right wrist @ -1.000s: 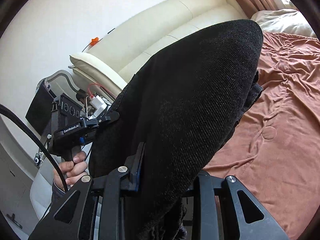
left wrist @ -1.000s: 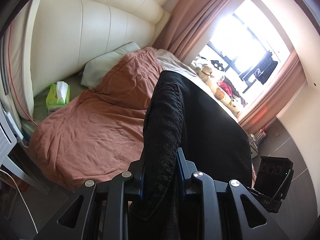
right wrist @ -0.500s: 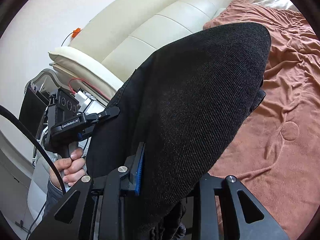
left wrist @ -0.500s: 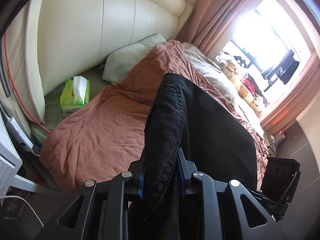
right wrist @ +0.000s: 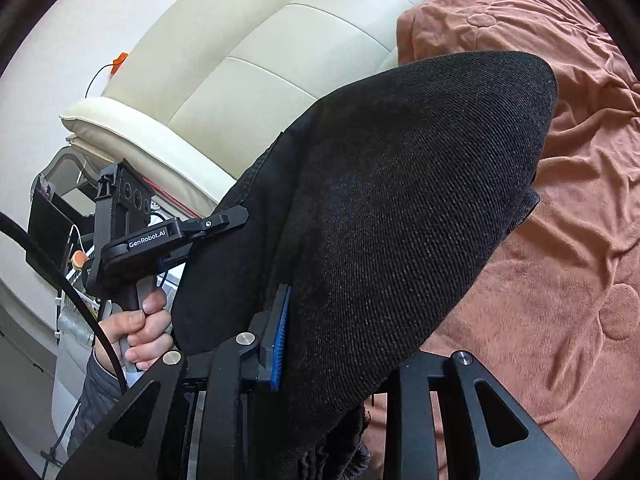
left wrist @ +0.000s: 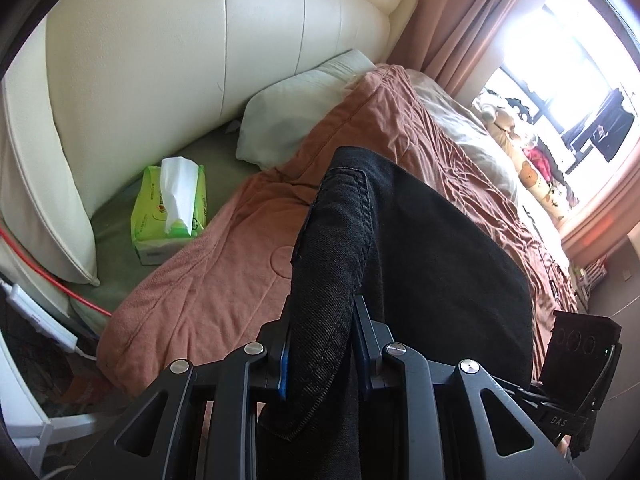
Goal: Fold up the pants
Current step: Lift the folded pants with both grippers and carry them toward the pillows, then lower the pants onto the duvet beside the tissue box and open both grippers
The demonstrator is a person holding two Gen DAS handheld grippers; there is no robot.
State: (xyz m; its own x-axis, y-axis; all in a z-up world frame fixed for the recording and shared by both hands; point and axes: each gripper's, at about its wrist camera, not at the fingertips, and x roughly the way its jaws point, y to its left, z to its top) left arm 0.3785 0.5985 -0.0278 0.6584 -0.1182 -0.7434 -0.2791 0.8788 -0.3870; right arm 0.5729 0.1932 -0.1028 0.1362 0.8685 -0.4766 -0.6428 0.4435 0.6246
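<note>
A green tissue pack (left wrist: 170, 210) lies beside a rust-brown blanket (left wrist: 224, 276).

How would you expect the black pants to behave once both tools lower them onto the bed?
The black pants look floppy: they sag between the left tool and right tool. The thick twill weave suggests moderate weight, so they will probably drape flat, unlikely to slide on the brown blanket.

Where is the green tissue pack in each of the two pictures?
Left wrist view: the green tissue pack sits at left of middle, on the grey-green sheet beside the brown blanket, below the cream headboard.
Right wrist view: not in it.
Shared landmark: the black pants, clamped in both grippers, with the cream headboard behind.
</note>
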